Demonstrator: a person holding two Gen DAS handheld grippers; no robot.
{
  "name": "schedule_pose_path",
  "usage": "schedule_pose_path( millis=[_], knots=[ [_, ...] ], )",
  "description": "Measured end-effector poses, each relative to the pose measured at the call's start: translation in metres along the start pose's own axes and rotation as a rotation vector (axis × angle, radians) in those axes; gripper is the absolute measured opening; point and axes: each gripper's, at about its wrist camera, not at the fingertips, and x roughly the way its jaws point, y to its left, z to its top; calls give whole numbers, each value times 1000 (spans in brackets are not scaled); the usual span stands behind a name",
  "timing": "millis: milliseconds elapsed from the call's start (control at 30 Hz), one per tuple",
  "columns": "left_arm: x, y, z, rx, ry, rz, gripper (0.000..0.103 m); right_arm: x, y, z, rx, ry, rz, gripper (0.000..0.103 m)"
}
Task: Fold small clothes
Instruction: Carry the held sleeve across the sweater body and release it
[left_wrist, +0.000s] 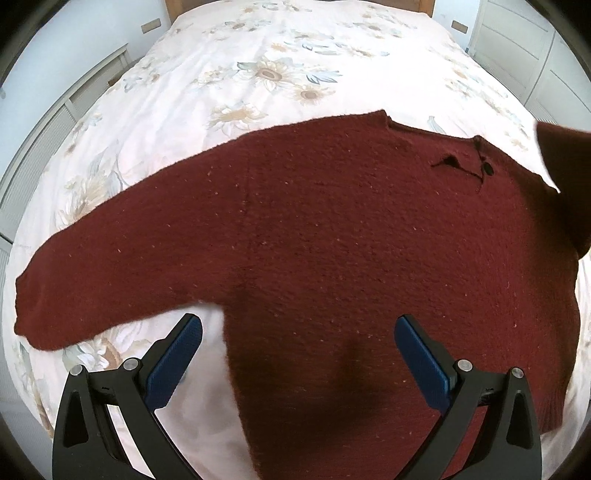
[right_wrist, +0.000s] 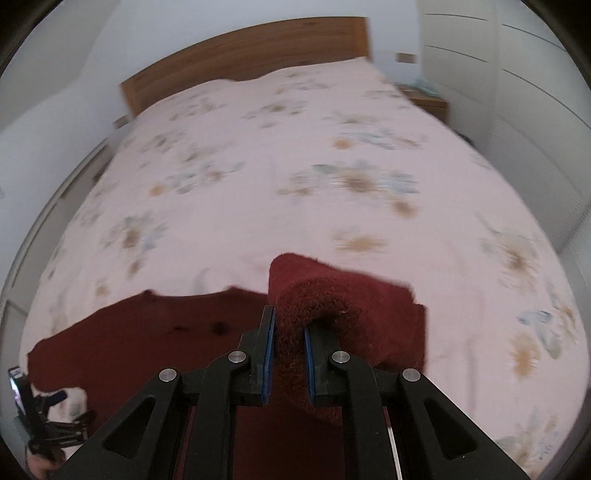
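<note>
A dark red knitted sweater (left_wrist: 332, 240) lies flat on the flowered bedspread (left_wrist: 258, 74), its left sleeve (left_wrist: 92, 273) stretched out to the left. My left gripper (left_wrist: 297, 332) is open and empty just above the sweater's lower left side. My right gripper (right_wrist: 288, 332) is shut on the sweater's right sleeve cuff (right_wrist: 321, 306) and holds it lifted above the body of the sweater (right_wrist: 147, 332). The lifted sleeve also shows in the left wrist view (left_wrist: 565, 184) at the right edge. The left gripper shows at the lower left of the right wrist view (right_wrist: 40, 417).
The bed has a wooden headboard (right_wrist: 240, 59) at the far end. White wardrobe doors (right_wrist: 517, 92) stand to the right, a small wooden nightstand (right_wrist: 424, 99) beside the bed. A white radiator cover (left_wrist: 55, 129) runs along the left wall.
</note>
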Motion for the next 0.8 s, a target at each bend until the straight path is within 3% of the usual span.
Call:
schedule_pose_path(
  millis=[267,400,600,700,800],
  knots=[
    [3,10,7,-9,5,-12,102,51,88,-34,-81,121,106,14],
    [10,11,9,-8,20,-13,102,90,106,-69,-125,238,106,14],
    [19,13,9,-16,45,-45,102,119,103,-110,-119,336,97,16],
    [21,12,8,-17,52,-47,102,127,103,-118,-129,356,71,23],
    [24,12,8,-19,59,-46,102,129,103,-122,-156,358,28,40]
  ],
)
